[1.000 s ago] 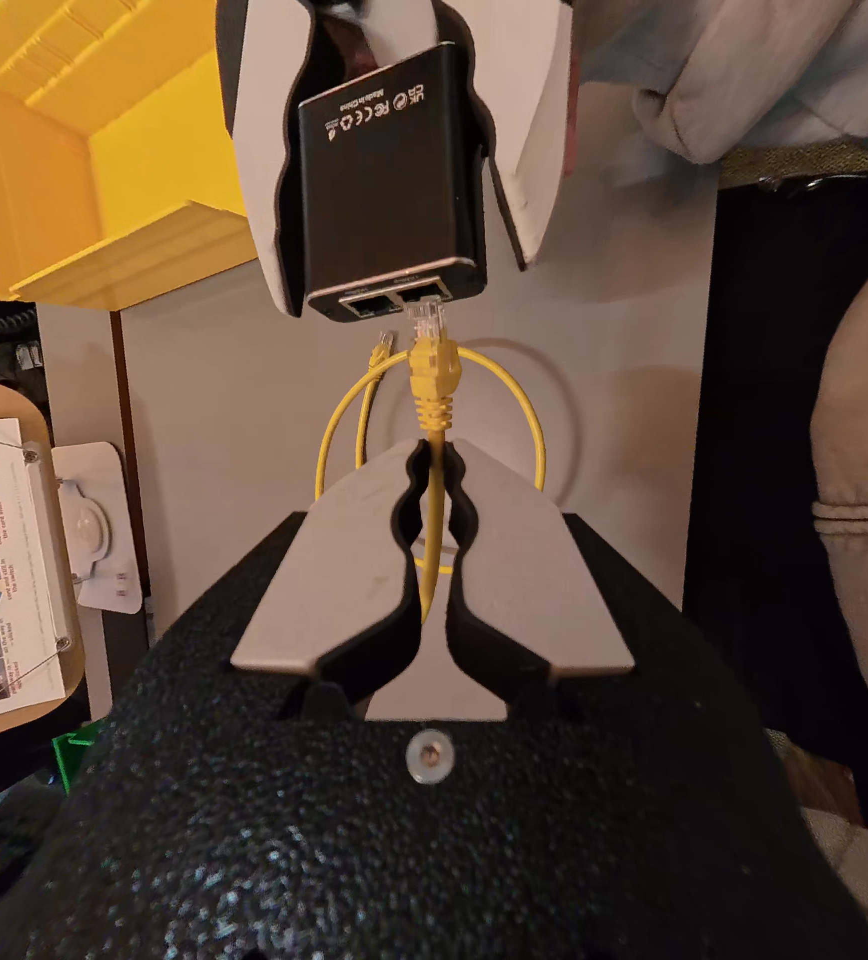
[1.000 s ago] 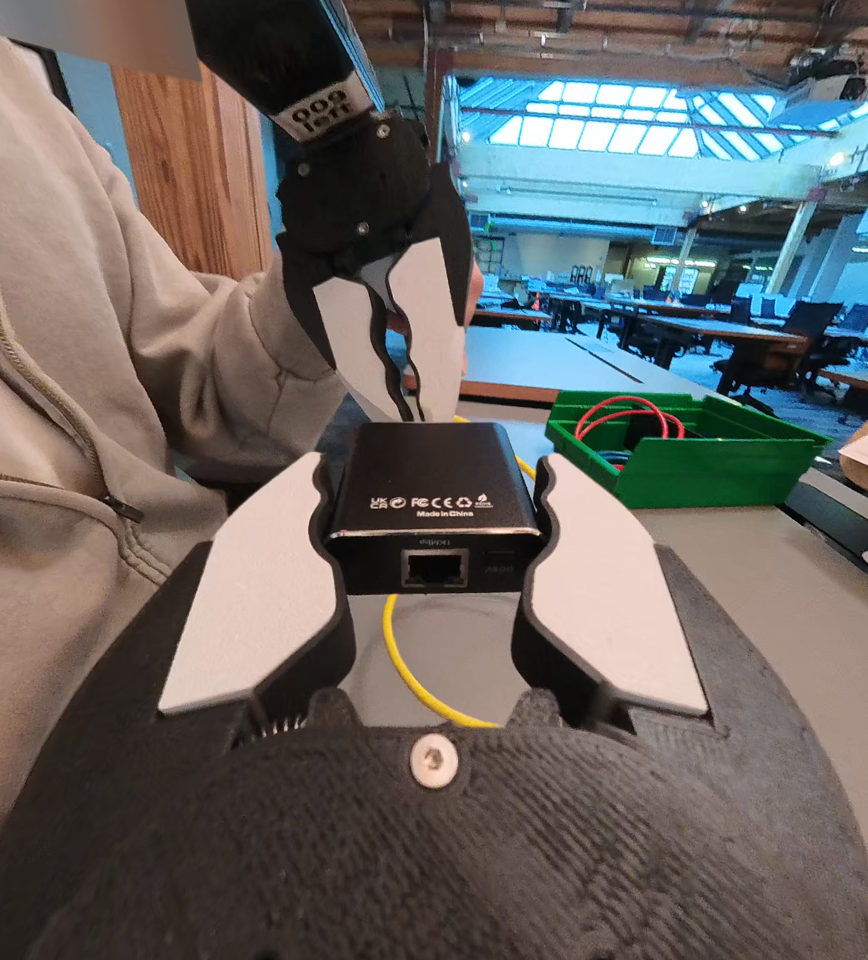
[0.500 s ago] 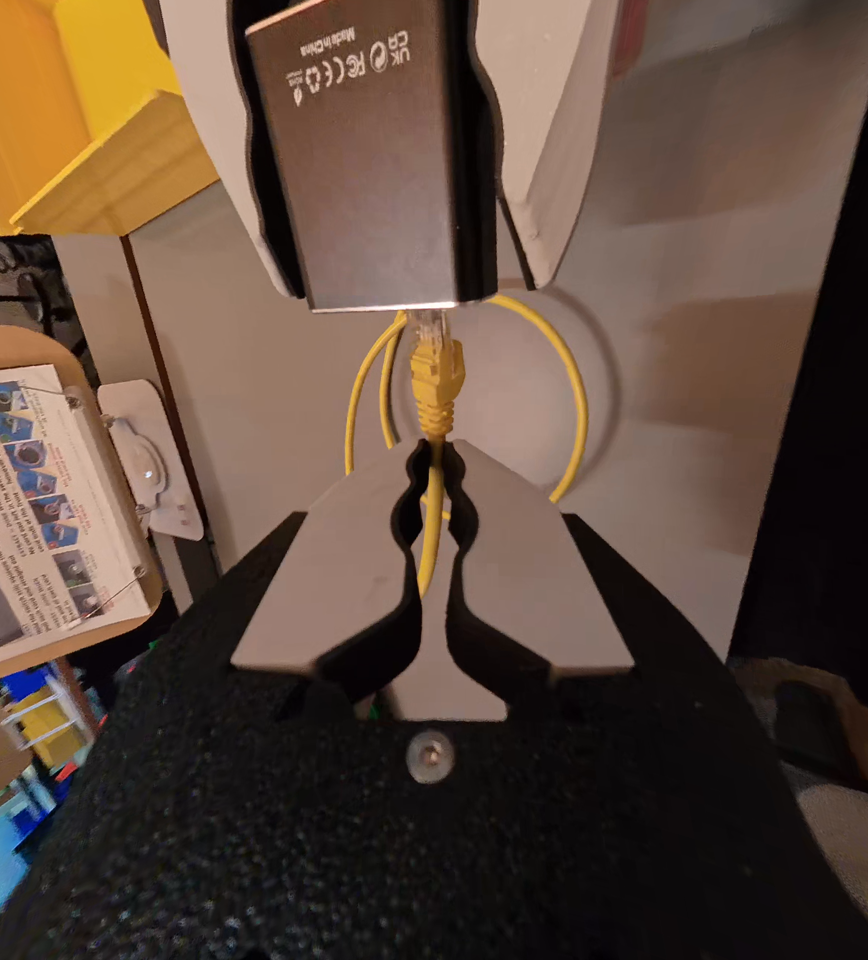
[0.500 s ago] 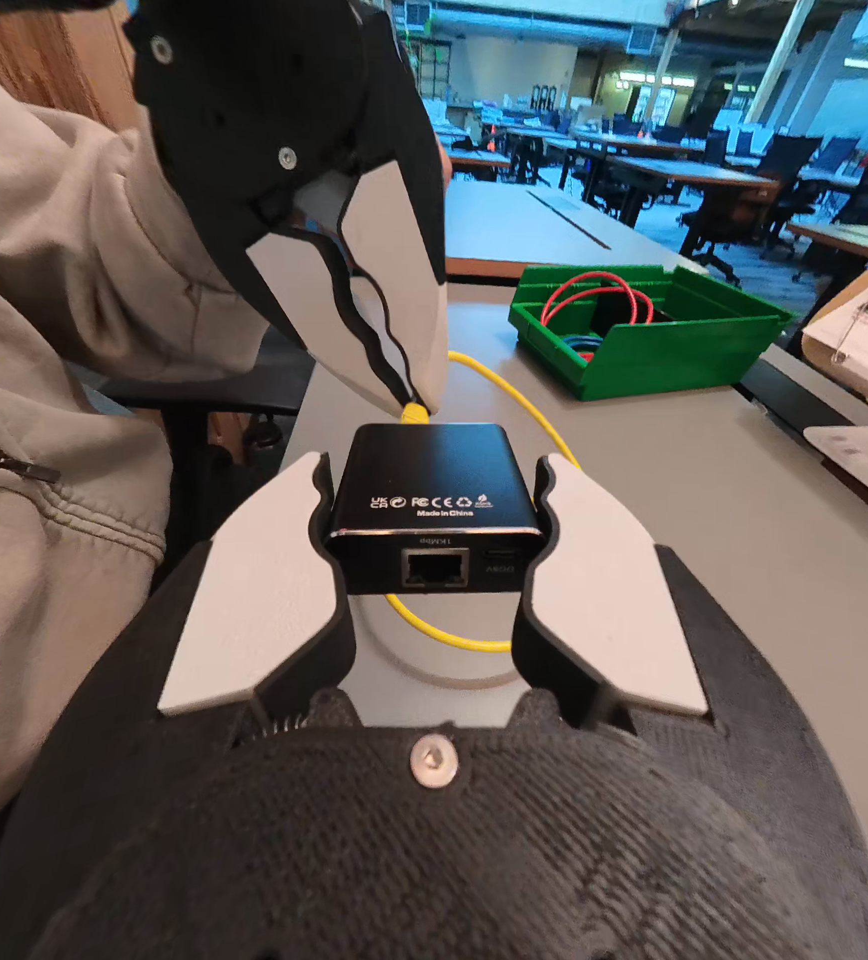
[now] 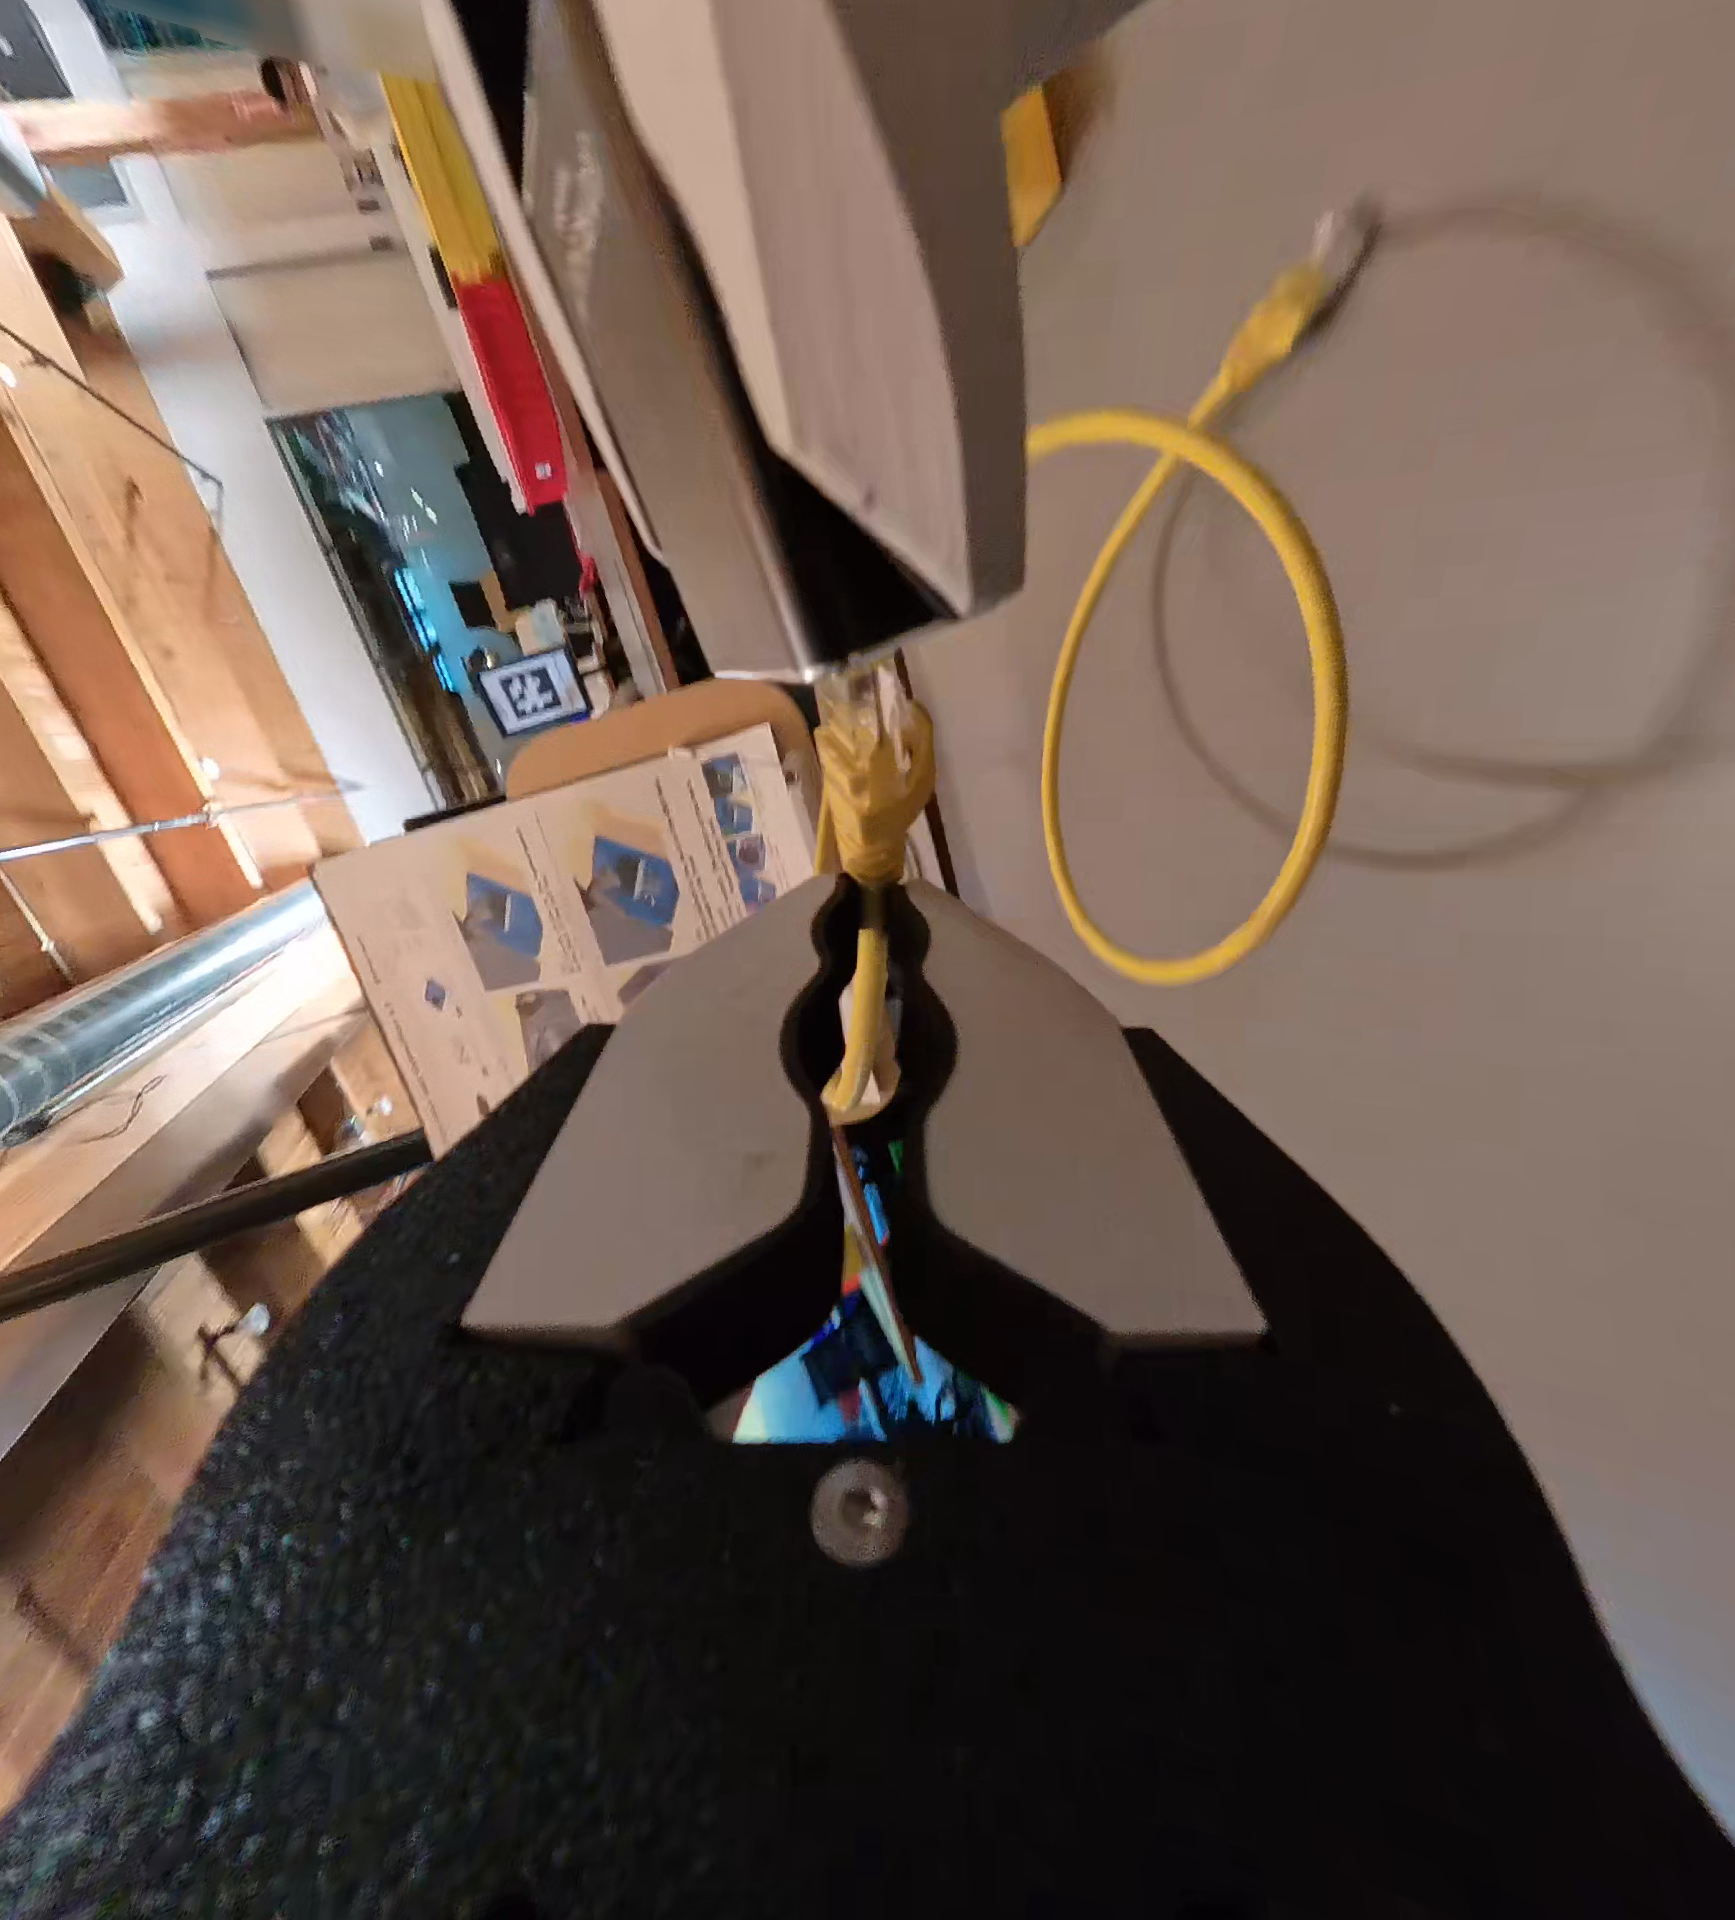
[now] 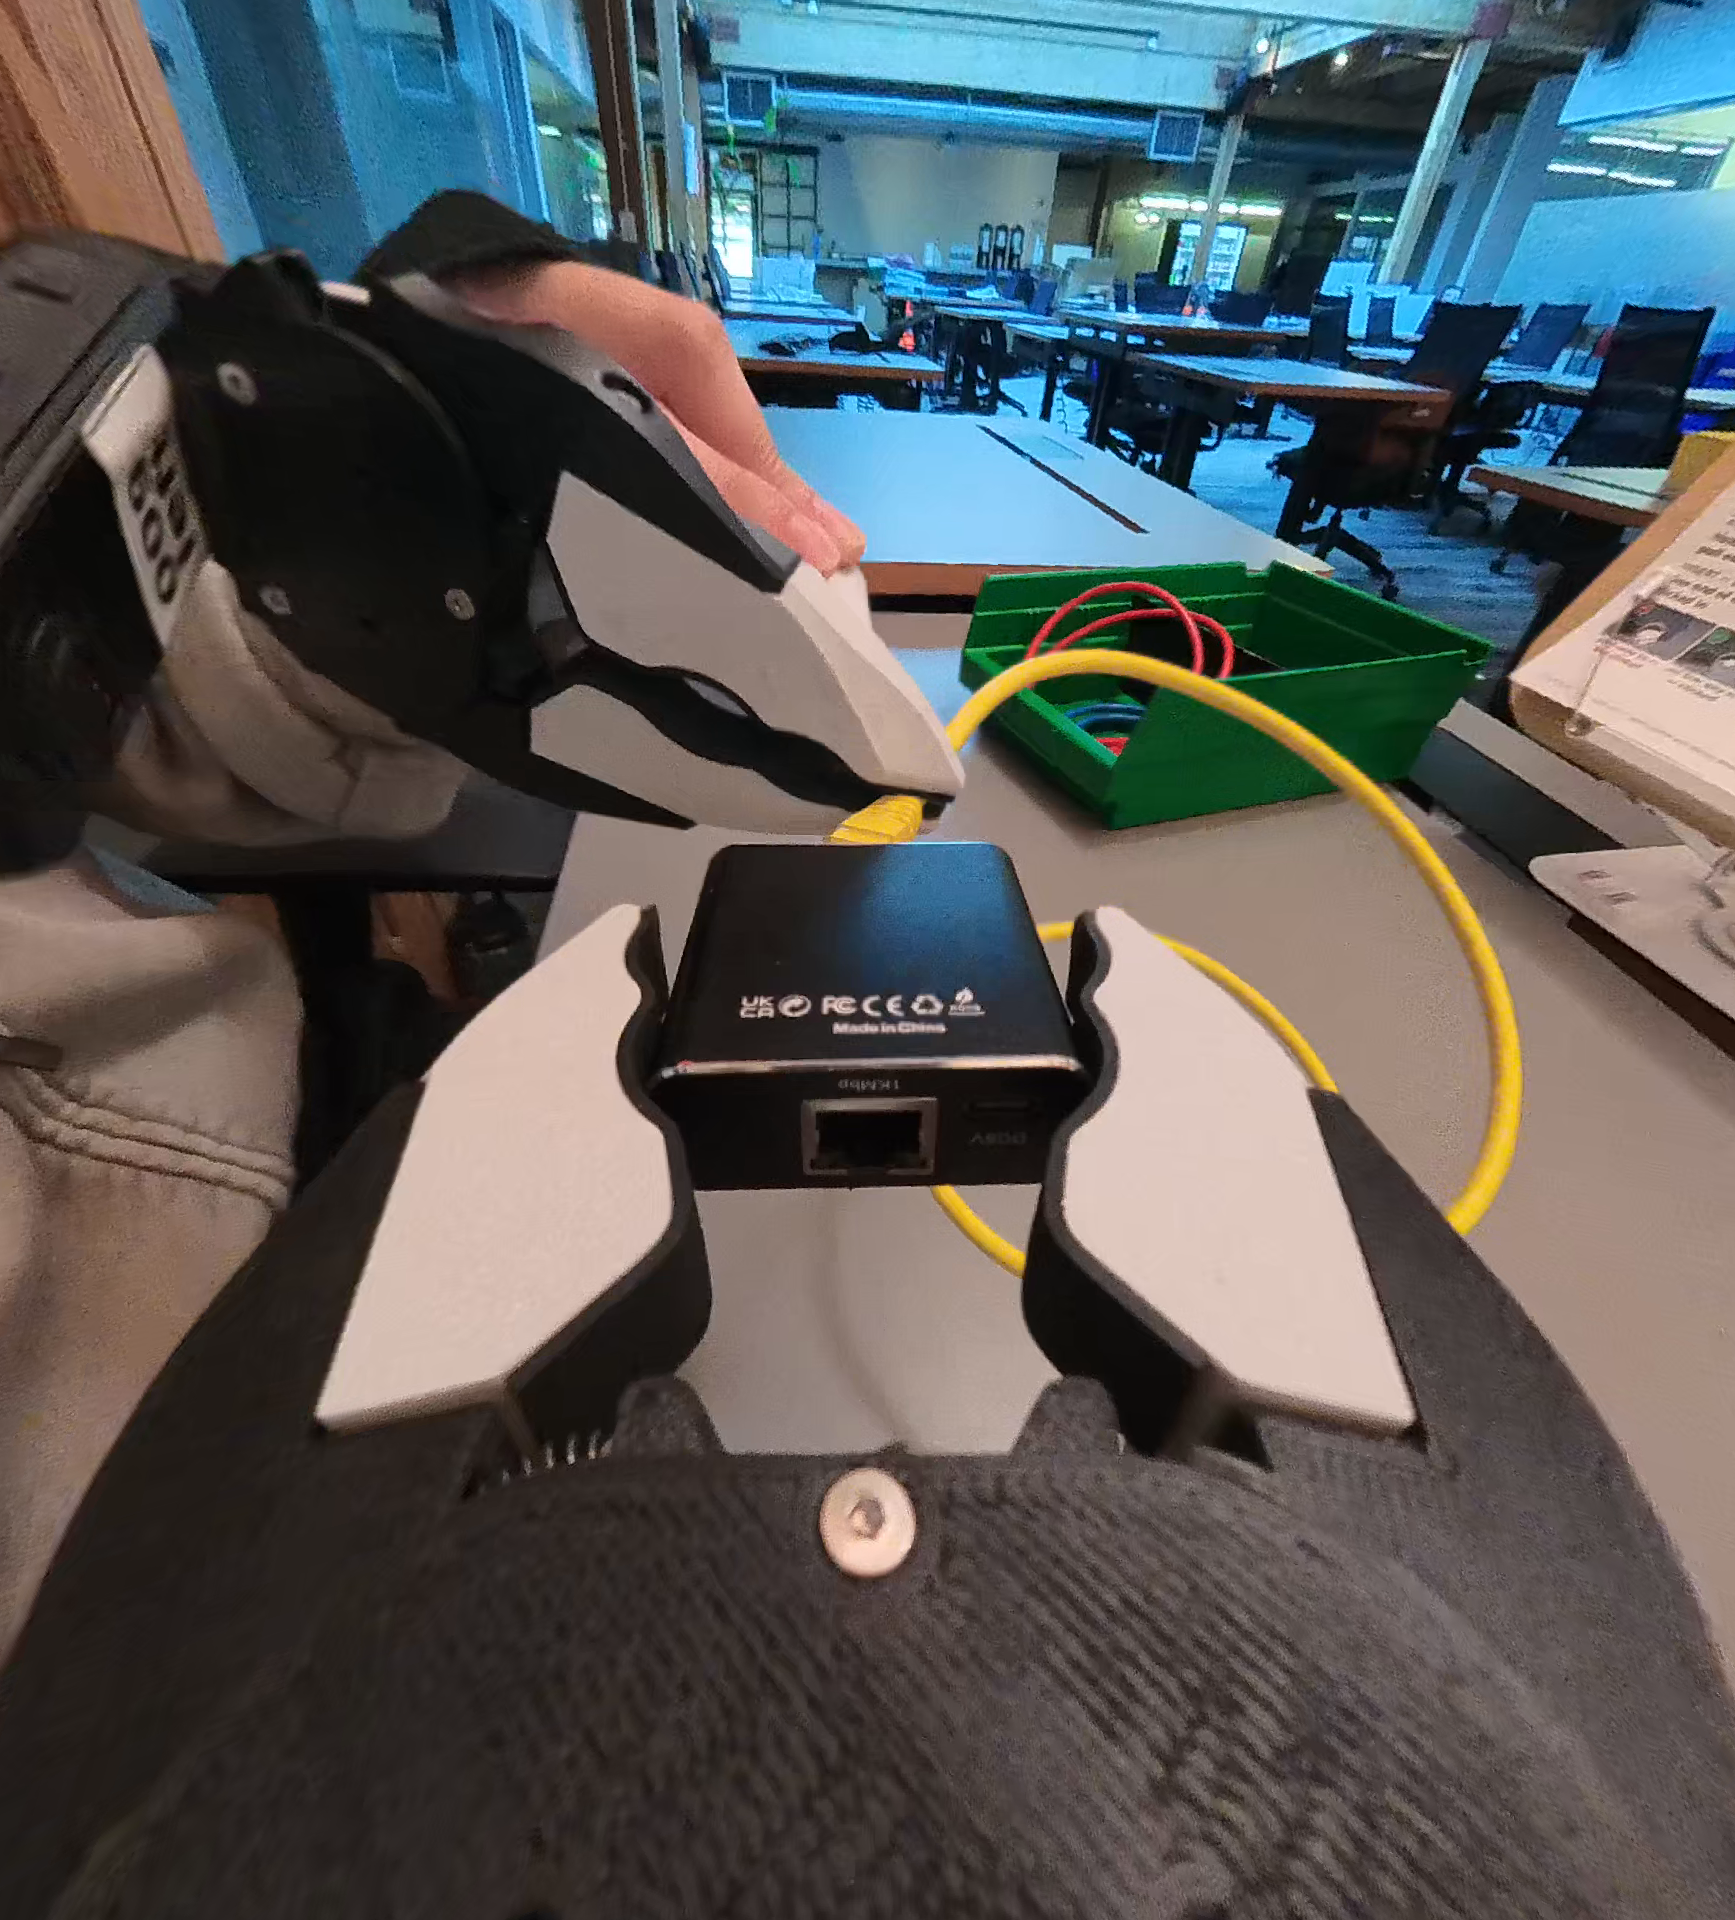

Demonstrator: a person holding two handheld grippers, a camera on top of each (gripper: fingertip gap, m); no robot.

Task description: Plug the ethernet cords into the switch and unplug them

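Fingers (image 6: 530,1174) of right gripper (image 6: 868,1039) clamp the rigid black switch (image 6: 863,977) above the table's near edge; left gripper (image 5: 868,914), pinched on the limp yellow ethernet cord (image 5: 868,987) behind its boot, holds the plug at the port.

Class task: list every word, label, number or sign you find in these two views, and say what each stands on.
I do not copy out writing; this is where it stands.
On the switch: white printed marks on the top face, small print above the port.
On the left gripper: a white label on its body, turned sideways.
On the instruction sheet: printed lines beside pictures, mostly too blurred to read.
On the square marker: a black and white pattern, no words.
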